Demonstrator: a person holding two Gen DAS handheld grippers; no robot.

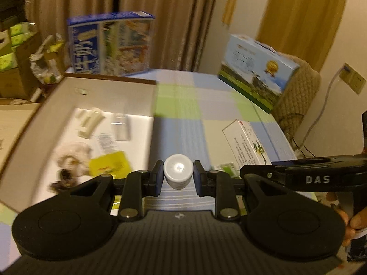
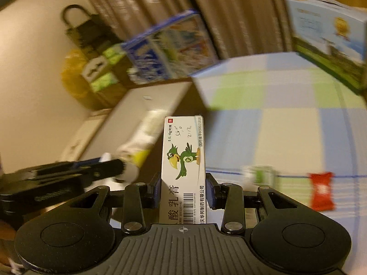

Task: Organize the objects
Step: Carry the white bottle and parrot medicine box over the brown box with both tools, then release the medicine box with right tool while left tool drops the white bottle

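A table covered in a checked cloth (image 1: 183, 119) of blue, green and cream fills a warmly lit room with brown curtains (image 1: 160, 11) behind.

Nearest, the left gripper (image 1: 178, 176) is clamped on a small white bottle (image 1: 177, 171), its round cap facing the camera, held above the cloth. The right gripper (image 2: 183, 191) is clamped on a slim medicine box (image 2: 184, 171) printed with a green cartoon bird, standing upright between the pads. The two grippers are side by side, each visible at the edge of the other's view.

Just past them, on the left, lies a shallow open carton (image 1: 91, 91) already holding several things: a yellow packet (image 1: 107, 165), pale tubes and some blurred items. On the cloth to the right, a red sachet (image 2: 321, 190) and a small green-and-white item (image 2: 261, 174) lie loose.

Farther back, a tall blue box (image 1: 110, 43) stands at the table's far edge and a light-blue box (image 1: 257, 68) stands at the far right.

The job looks partly done: some items are in the carton, two are in hand and probably bound for it, and at least two remain on the cloth.
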